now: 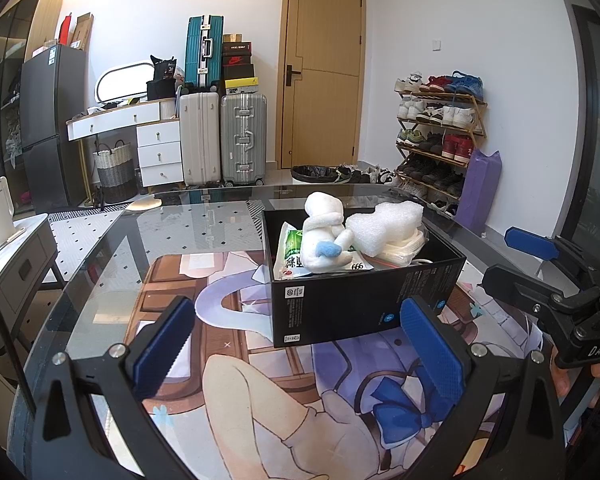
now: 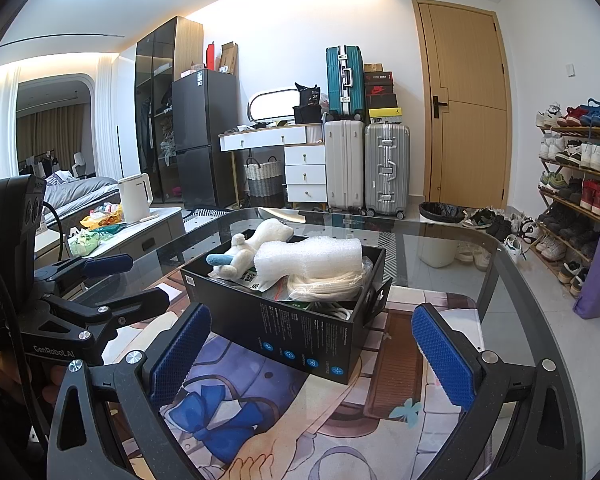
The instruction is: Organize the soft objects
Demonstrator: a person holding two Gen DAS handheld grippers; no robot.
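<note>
Both my tools, left (image 1: 300, 356) and right (image 2: 312, 356), hung wide open and empty; the plush toy (image 1: 326, 236) looked light and squashy, best pinched mid-body.

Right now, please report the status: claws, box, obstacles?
Left claw open, empty. Right claw open, empty. Box on table, plush and foam inside. Nothing blocking.
</note>
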